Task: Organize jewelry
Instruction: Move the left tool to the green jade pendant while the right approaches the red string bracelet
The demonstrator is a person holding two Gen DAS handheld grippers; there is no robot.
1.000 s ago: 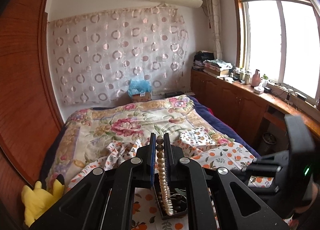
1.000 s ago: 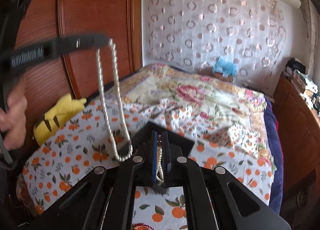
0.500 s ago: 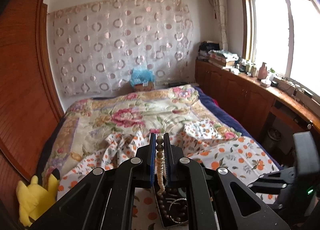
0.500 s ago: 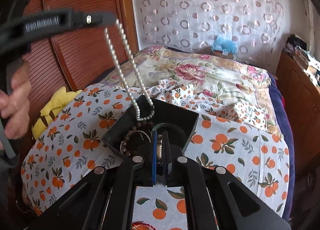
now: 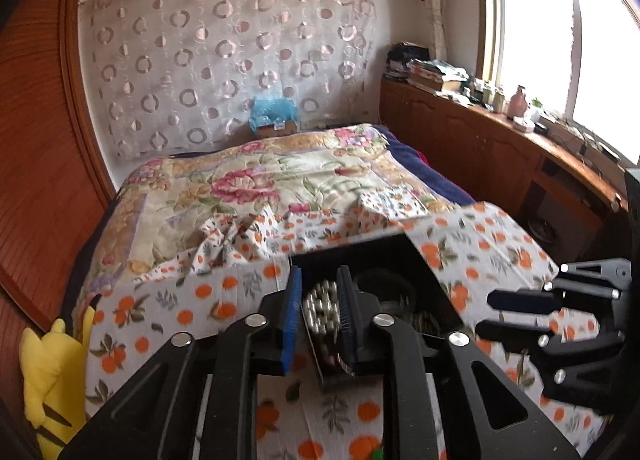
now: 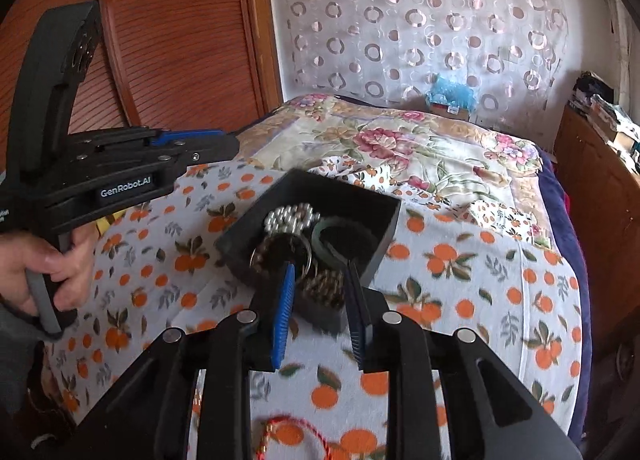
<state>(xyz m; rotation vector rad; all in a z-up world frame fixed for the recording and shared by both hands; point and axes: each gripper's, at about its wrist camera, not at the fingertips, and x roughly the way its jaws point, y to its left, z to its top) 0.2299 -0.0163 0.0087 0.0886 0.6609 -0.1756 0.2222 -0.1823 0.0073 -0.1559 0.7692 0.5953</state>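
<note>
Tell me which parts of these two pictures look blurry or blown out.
Left wrist view: window blown out white, black box rim and pearl necklace motion-smeared. Right wrist view: even light, pearls slightly soft, red cord blurred; fisheye bends both.

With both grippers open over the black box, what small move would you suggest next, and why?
Probably swing the right gripper down toward the red cord on the cloth. The pearls already lie in the black box, both grippers are open, and the cord is outside it.
</note>
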